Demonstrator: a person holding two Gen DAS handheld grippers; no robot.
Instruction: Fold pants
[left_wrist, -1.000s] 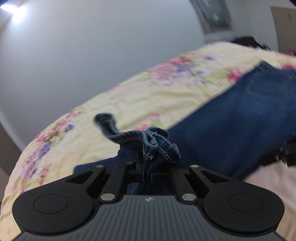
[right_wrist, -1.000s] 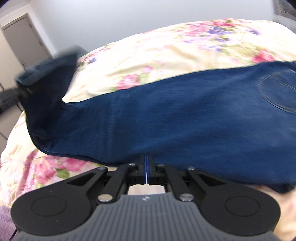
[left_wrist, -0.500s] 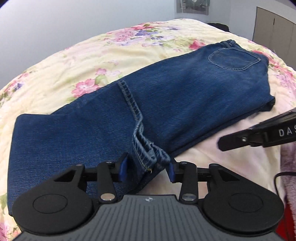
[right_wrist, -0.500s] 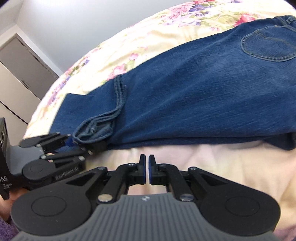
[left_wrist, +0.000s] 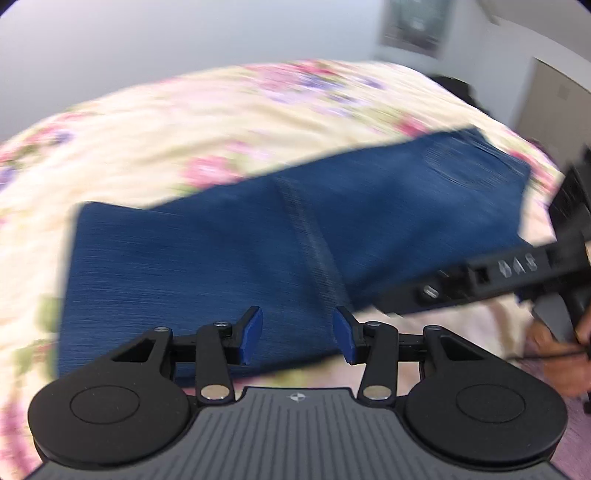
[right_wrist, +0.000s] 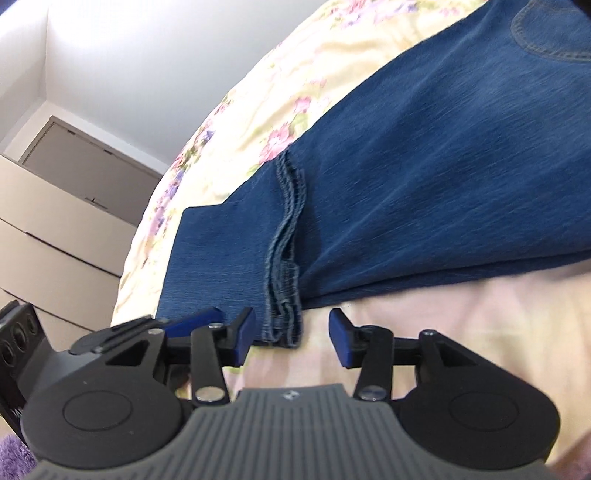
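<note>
Dark blue jeans (left_wrist: 229, 258) lie on the floral bedspread, with the leg ends folded back over the legs. The hem (right_wrist: 284, 258) runs across the middle, and a back pocket (right_wrist: 546, 37) shows at the far right. My left gripper (left_wrist: 297, 334) is open and empty, just above the near edge of the folded part. My right gripper (right_wrist: 291, 334) is open and empty, with the hem's near end between its fingers. The right gripper also shows in the left wrist view (left_wrist: 480, 280), at the right.
The yellow floral bedspread (left_wrist: 184, 122) covers the bed, with a pale pink area (right_wrist: 461, 332) in front of the jeans. Beige drawers (right_wrist: 55, 236) stand at the left, and a door (left_wrist: 554, 96) at the far right.
My left gripper let go of the bunched hem, opened wider and drew back a little. My right gripper went from shut to open and moved left to the hem's end.
</note>
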